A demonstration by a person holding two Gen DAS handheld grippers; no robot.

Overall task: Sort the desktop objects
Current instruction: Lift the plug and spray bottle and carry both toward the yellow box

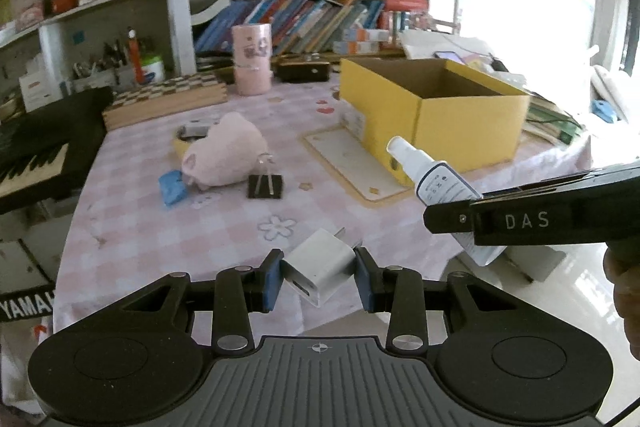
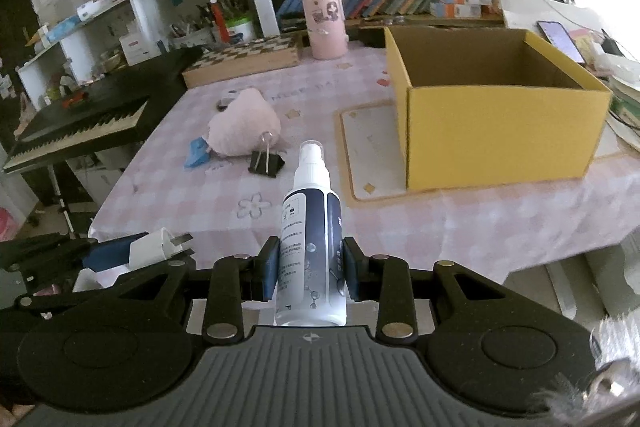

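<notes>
- Desktop objects await sorting on a pink checked tablecloth point(image 2: 440, 223), with an open yellow cardboard box point(image 2: 500, 135) standing at the table's far right, apparently the place they are bound for.
- The left gripper point(image 1: 318, 277) is clamped on a white plug-in charger point(image 1: 320, 267), pinched across its flat sides with the prongs pointing ahead; it hangs above the near edge of the table.
- The right gripper point(image 2: 310, 269) is clamped on a spray bottle point(image 2: 312, 227), gripped around the lower body so the nozzle leans forward, toward the box, and clear of the pads.
- Both items are held in the air, short of the box, which looks empty from these angles.
- Left on the cloth: a pink plush toy point(image 1: 226, 157), a black binder clip point(image 1: 265, 185) just beside it and a small blue item point(image 1: 173, 187) at its other side.
- A pink cylindrical holder point(image 2: 325, 23) and a chequered board point(image 2: 244, 61) sit further back, near the shelves.
- Judging by this layout, two pieces are on their way to the box, three remain.
</notes>
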